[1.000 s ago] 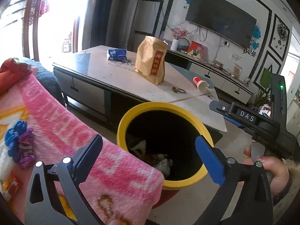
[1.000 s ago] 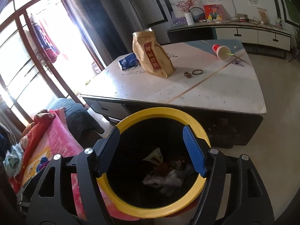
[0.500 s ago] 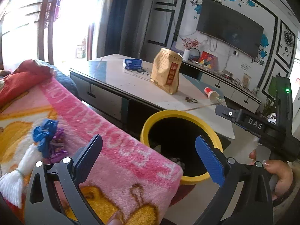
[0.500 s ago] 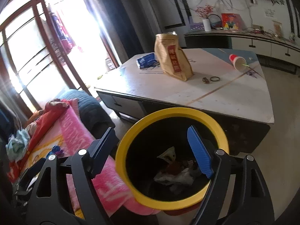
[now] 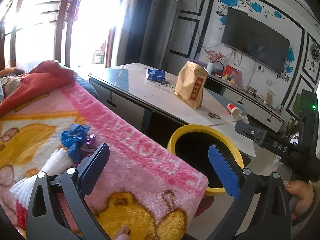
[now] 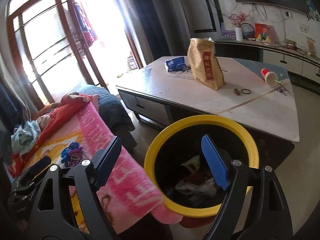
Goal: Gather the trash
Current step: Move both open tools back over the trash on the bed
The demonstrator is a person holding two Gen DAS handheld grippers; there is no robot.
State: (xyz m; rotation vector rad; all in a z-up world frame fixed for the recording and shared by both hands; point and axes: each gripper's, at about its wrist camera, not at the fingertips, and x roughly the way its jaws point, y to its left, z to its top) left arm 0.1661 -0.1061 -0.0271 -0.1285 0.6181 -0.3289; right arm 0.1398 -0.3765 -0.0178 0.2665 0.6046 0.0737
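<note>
A yellow-rimmed black bin (image 5: 202, 129) (image 6: 200, 120) stands on the floor between the sofa and the coffee table, with crumpled trash (image 6: 197, 184) inside. My left gripper (image 5: 158, 166) is open and empty above the pink blanket (image 5: 140, 160), left of the bin. A crumpled blue and purple wrapper (image 5: 75, 138) (image 6: 71, 153) lies on the blanket, just beyond its left finger. My right gripper (image 6: 162, 160) is open and empty over the bin's near left rim. On the table a brown paper bag (image 5: 191, 86) (image 6: 206, 66) stands, with a blue packet (image 5: 156, 74) (image 6: 175, 63) and a tipped red cup (image 5: 234, 110) (image 6: 269, 76).
The white coffee table (image 6: 260, 108) stands behind the bin. The sofa holds a red blanket (image 5: 34, 80) and a heap of clothes (image 6: 25, 136). A TV cabinet (image 5: 256, 104) runs along the far wall. Small rings (image 6: 245, 91) lie on the table.
Both grippers have pulled back and swung left from the bin toward the sofa. The blue wrapper on the blanket has come into the middle of the left view. Both stay open.
</note>
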